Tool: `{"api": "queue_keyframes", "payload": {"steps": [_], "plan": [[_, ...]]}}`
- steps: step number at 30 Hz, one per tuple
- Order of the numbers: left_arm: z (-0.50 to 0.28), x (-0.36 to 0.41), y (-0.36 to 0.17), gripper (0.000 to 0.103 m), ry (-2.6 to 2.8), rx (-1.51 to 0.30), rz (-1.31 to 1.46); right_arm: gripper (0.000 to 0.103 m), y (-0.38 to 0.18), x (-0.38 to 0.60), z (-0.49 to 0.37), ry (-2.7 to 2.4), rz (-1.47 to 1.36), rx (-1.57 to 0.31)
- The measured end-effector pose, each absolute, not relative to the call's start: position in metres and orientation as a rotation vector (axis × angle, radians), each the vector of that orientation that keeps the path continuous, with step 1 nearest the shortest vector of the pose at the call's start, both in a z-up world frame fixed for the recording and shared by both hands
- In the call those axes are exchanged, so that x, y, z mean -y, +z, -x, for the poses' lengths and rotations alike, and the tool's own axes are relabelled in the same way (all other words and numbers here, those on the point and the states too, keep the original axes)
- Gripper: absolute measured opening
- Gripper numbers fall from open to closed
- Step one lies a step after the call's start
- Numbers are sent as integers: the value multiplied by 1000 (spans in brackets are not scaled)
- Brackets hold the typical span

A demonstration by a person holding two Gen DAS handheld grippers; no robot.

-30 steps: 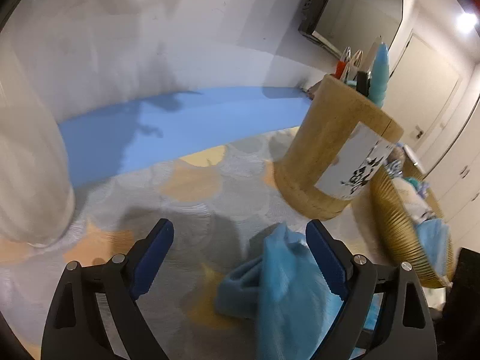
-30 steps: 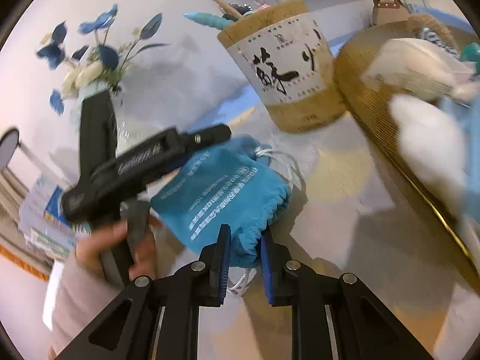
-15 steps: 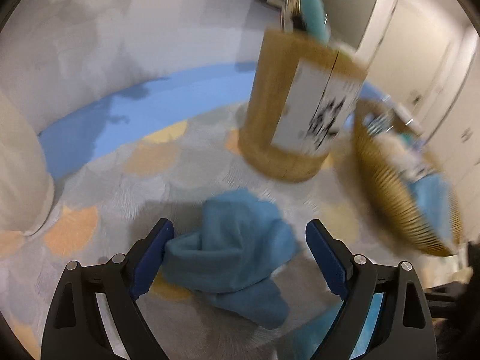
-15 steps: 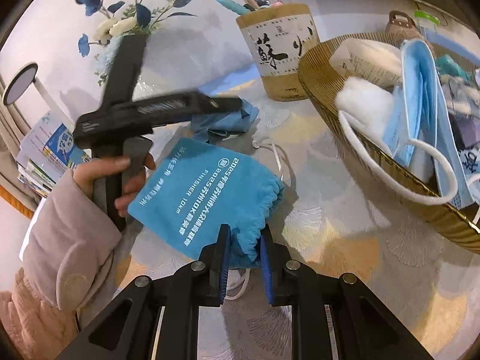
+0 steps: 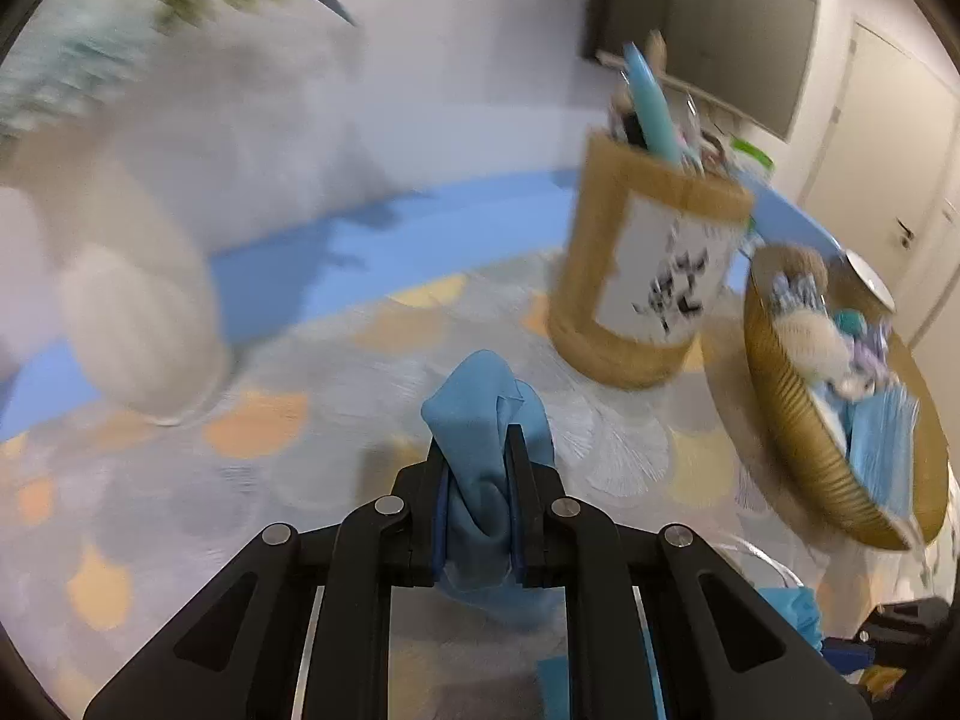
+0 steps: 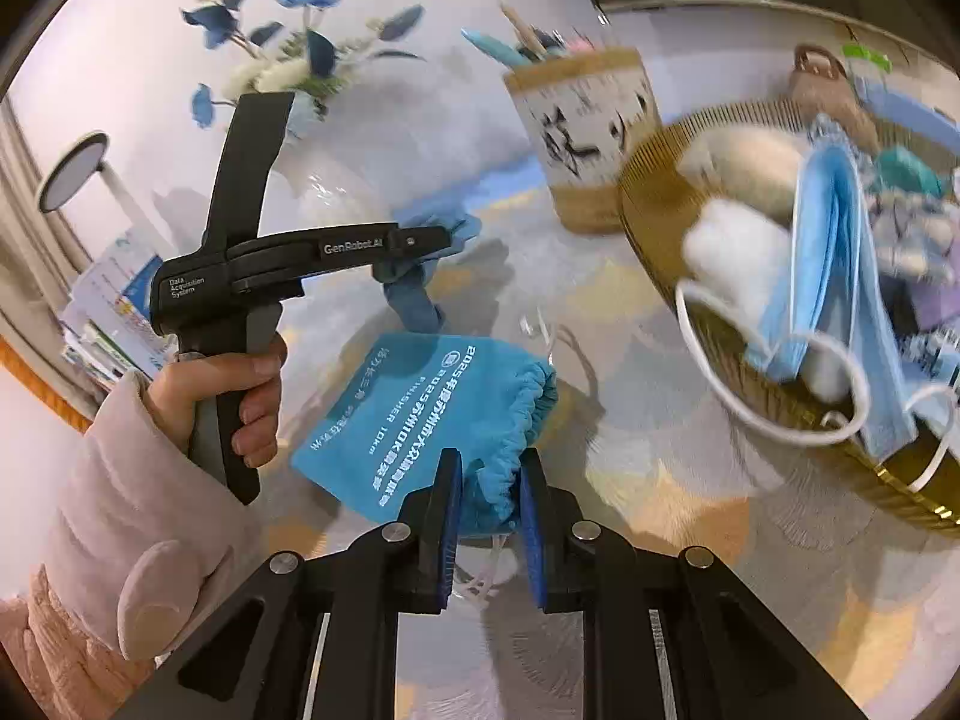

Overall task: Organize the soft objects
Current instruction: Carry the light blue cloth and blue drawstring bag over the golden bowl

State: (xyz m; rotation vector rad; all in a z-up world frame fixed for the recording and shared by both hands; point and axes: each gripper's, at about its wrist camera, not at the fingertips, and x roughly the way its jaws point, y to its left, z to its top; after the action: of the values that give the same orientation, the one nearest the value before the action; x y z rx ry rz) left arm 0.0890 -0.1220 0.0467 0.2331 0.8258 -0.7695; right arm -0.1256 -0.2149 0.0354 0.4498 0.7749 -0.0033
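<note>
Both tongs are clamped on fabric. Left gripper (image 5: pixel 477 468) has its jaws pressed in on a light blue cloth (image 5: pixel 486 414), which bunches up above the fingertips and hangs out below them. From the right wrist view that same gripper (image 6: pixel 420 240) is held in the person's hand (image 6: pixel 240 396), with the cloth (image 6: pixel 414 300) dangling from it, lifted off the table (image 6: pixel 690 516).

Right gripper (image 6: pixel 489 498) pinches the gathered mouth of a teal pouch (image 6: pixel 432 414), white print across its face; its white drawstring trails down between the fingers. The pouch's body stretches away toward the left; whether its far end rests on the table I cannot tell.

Toward the table's right side sits a gold basket (image 6: pixel 654 222), already loaded: a blue mask (image 6: pixel 834 252) draped over the rim with its white loops hanging outside, white and cream fluffy pieces behind it, other small items too blurred to name. In the left wrist view the basket (image 5: pixel 786 420) lies well to the right of the cloth.

Just left of the basket, near the back edge, stands a pen cup (image 6: pixel 582 132) with a white label, pens poking out. A vase (image 6: pixel 324 180) of blue flowers stands further left along the back, and a stack of booklets (image 6: pixel 108 312) lies at the far left.
</note>
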Motion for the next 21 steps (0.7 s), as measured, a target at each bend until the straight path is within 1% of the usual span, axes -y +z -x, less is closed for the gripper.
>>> {"api": "queue_keyframes", "payload": {"steps": [6, 10, 11, 17, 21], "plan": [[-89, 93, 92, 12, -654, -800, -163, 18, 58, 210, 134, 40, -427, -708], [-84, 86, 121, 12, -621, -748, -166, 18, 77, 212, 139, 59, -429, -658], [-78, 85, 132, 12, -615, -712, -164, 18, 82, 214, 139, 65, -436, -648], [-42, 99, 175, 12, -659, -597, -152, 18, 125, 240, 144, 33, -447, -538], [-23, 121, 193, 12, -746, -566, -135, 18, 146, 273, 154, -39, -471, -464]]}}
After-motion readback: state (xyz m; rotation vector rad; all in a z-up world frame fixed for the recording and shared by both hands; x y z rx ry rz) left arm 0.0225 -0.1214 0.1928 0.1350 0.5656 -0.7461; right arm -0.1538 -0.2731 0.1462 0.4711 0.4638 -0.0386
